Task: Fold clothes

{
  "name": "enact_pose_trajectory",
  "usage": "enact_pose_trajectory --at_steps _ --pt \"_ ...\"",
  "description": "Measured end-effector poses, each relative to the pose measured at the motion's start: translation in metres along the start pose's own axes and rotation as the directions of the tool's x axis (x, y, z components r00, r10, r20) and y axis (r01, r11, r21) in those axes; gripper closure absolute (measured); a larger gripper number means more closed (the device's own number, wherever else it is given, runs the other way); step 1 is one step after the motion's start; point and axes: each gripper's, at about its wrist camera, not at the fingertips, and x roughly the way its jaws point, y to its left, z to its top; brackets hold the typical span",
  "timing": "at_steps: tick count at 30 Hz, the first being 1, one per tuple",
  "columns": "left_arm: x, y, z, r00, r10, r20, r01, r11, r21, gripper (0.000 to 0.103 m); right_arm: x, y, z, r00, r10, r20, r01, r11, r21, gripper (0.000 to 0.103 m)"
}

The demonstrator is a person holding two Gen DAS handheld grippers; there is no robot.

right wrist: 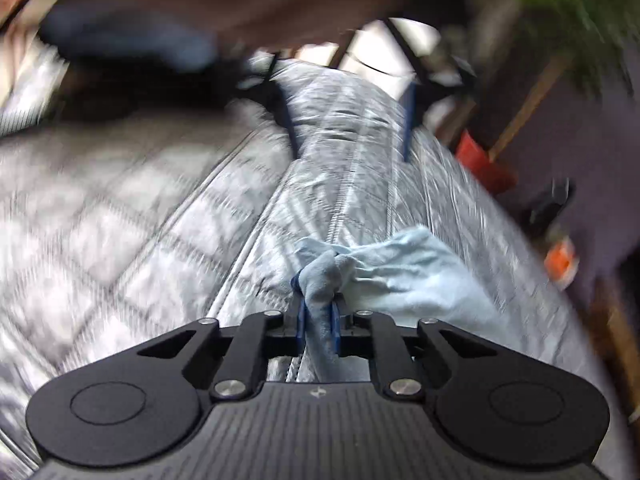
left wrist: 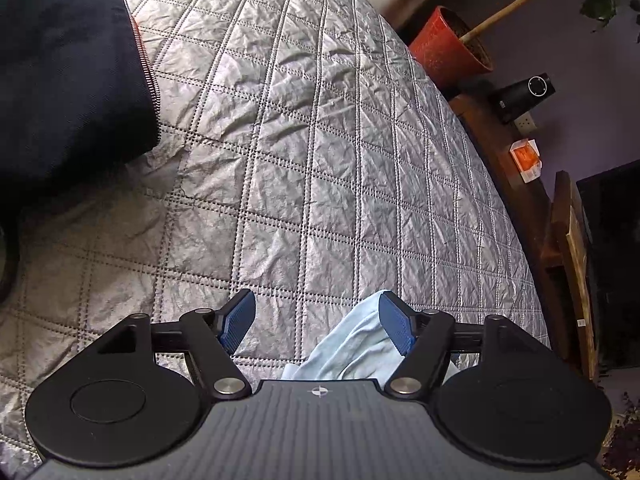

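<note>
We find the light blue garment [right wrist: 400,272] bunched, no fold visible, over the quilted bed [left wrist: 300,160]. Right gripper [right wrist: 318,312] jaws pinch it; left gripper [left wrist: 316,320] jaws spread, cloth beside the right-hand one.

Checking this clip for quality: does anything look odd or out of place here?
The right wrist view is heavily motion-blurred. The right gripper is shut on a bunched corner of the light blue cloth, while the left gripper is open, with the cloth only lying against one pad. Nothing looks damaged or spilled on the quilted bedspread.
</note>
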Motion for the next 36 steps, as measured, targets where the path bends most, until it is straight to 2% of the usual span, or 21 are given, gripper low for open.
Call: enact_pose_trajectory --at_steps 1,3,6,8,11,13,16,21,23,25,28,34,36 --pt "0.000 0.000 0.000 1.000 -0.002 0.000 0.002 1.000 -0.002 0.029 -0.003 -0.010 0.001 1.000 0.028 0.006 -0.029 0.996 0.089 0.094" --pt "-0.001 -0.001 0.000 1.000 -0.006 0.003 0.006 1.000 -0.004 0.029 -0.011 -0.025 0.002 0.998 0.043 0.036 -0.049 0.980 0.193 0.095" --pt "0.000 -0.004 -0.002 1.000 -0.010 0.001 0.010 1.000 0.003 0.029 -0.027 -0.050 0.001 0.994 0.045 0.096 -0.076 0.934 0.348 0.095" --pt "0.002 -0.007 -0.005 1.000 -0.010 -0.006 0.011 1.000 0.012 0.029 -0.039 -0.073 -0.001 0.990 0.028 0.139 -0.089 0.886 0.454 0.095" --pt "0.005 -0.013 -0.010 1.000 -0.012 -0.014 0.013 1.000 0.028 0.029 -0.056 -0.112 -0.008 0.979 -0.026 0.203 -0.106 0.787 0.608 0.095" --pt "0.007 -0.017 -0.015 1.000 -0.014 -0.019 0.014 0.999 0.042 0.029 -0.069 -0.136 -0.024 0.967 -0.080 0.241 -0.117 0.701 0.704 0.095" --pt "0.012 -0.023 -0.022 1.000 -0.011 -0.029 0.013 0.998 0.064 0.029 -0.090 -0.170 -0.064 0.945 -0.185 0.271 -0.136 0.529 0.837 0.095" --pt "0.020 -0.033 -0.033 0.999 -0.004 -0.047 0.009 0.995 0.102 0.029 -0.115 -0.204 -0.161 0.921 -0.346 0.179 -0.126 0.171 0.977 0.095" --pt "0.023 -0.036 -0.037 0.999 -0.002 -0.053 0.008 0.993 0.118 0.029 -0.116 -0.207 -0.194 0.917 -0.375 0.132 -0.122 0.050 0.991 0.095" --pt "0.025 -0.039 -0.042 0.998 0.000 -0.059 0.007 0.991 0.133 0.028 -0.117 -0.206 -0.219 0.915 -0.395 0.081 -0.096 -0.018 0.995 0.095" --pt "0.030 -0.043 -0.047 0.998 0.005 -0.069 0.005 0.989 0.151 0.028 -0.123 -0.196 -0.248 0.919 -0.392 0.047 -0.097 -0.109 0.989 0.095" --pt "0.036 -0.051 -0.057 0.996 0.008 -0.086 0.008 0.983 0.183 0.028 -0.118 -0.190 -0.265 0.920 -0.393 -0.015 -0.058 -0.173 0.983 0.095" --pt "0.037 -0.055 -0.061 0.996 0.003 -0.092 0.016 0.980 0.199 0.028 -0.119 -0.187 -0.264 0.918 -0.391 -0.061 0.000 -0.153 0.988 0.095"
